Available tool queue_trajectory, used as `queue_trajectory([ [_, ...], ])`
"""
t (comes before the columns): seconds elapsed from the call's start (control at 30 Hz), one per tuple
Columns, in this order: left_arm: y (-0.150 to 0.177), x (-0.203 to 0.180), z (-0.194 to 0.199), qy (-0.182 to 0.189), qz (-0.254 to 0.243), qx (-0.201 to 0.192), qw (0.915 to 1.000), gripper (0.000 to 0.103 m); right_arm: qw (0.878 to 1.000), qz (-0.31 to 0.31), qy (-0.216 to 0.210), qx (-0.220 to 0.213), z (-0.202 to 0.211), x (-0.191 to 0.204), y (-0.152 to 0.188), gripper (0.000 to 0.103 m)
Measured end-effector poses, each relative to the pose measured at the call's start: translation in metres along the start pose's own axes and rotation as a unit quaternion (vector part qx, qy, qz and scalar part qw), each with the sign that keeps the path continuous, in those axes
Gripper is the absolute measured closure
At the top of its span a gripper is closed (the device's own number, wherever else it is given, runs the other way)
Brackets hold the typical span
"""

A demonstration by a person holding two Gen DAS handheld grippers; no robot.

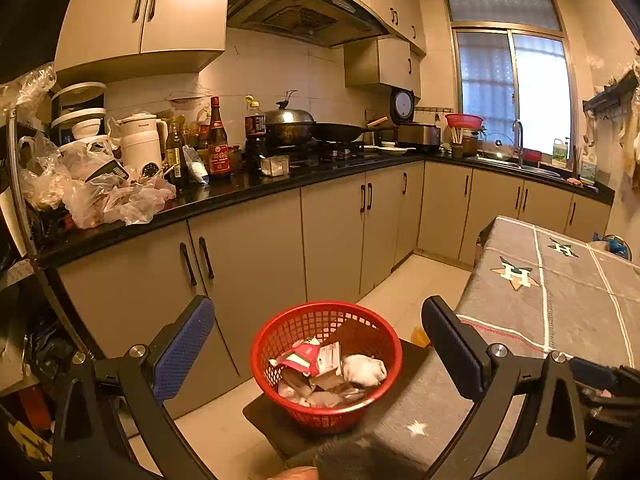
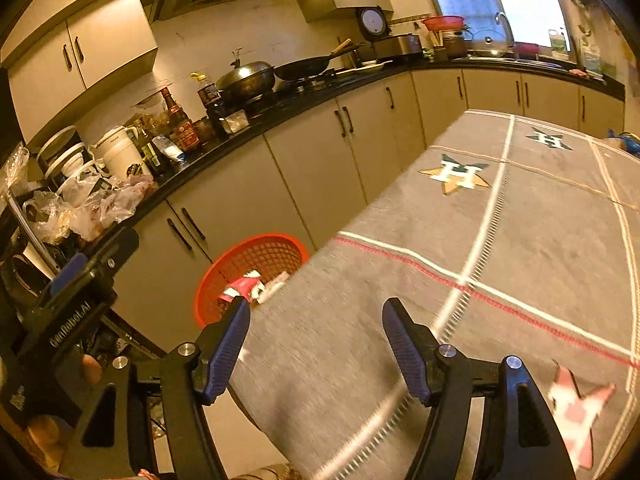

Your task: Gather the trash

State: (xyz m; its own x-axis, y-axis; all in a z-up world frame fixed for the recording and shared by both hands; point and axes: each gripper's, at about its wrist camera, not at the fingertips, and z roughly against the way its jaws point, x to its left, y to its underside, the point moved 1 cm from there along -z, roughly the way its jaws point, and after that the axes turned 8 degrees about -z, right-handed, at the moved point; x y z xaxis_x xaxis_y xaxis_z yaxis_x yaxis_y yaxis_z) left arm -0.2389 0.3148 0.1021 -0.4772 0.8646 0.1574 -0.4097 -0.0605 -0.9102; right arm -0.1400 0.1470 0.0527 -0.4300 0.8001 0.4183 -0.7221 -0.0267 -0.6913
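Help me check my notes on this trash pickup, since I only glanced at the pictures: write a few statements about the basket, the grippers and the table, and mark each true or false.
1. The red basket already holds crumpled wrappers. True.
2. The left gripper is shut on a wrapper. False: its jaws stand wide open with nothing between them.
3. The right gripper is open above the grey tablecloth. True.
4. The basket sits on the black countertop. False: it sits on a low dark surface beside the cloth-covered table, below the countertop.
5. The cabinet doors under the countertop are open. False: they are closed.
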Motion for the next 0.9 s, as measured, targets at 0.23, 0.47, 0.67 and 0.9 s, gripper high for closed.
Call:
queue_trajectory([
  [0.23, 0.004, -0.009, 0.015, 0.015, 0.024, 0.014, 0.9995, 0.000, 0.999, 0.027, 0.017, -0.018, 0.021, -0.001, 0.023, 0.028],
  [0.47, 0.007, -0.016, 0.020, -0.008, 0.028, 0.021, 0.9994, 0.000, 0.998, 0.047, 0.025, -0.034, 0.033, -0.001, 0.032, 0.025],
  [0.67, 0.011, -0.017, 0.017, -0.008, 0.032, 0.031, 0.9990, 0.000, 0.997, 0.056, 0.029, -0.035, 0.035, 0.001, 0.037, 0.025],
  [0.9, 0.018, -0.015, 0.011, -0.004, 0.034, 0.047, 0.9983, 0.000, 0.996, 0.069, 0.037, -0.036, 0.033, 0.006, 0.040, 0.024],
])
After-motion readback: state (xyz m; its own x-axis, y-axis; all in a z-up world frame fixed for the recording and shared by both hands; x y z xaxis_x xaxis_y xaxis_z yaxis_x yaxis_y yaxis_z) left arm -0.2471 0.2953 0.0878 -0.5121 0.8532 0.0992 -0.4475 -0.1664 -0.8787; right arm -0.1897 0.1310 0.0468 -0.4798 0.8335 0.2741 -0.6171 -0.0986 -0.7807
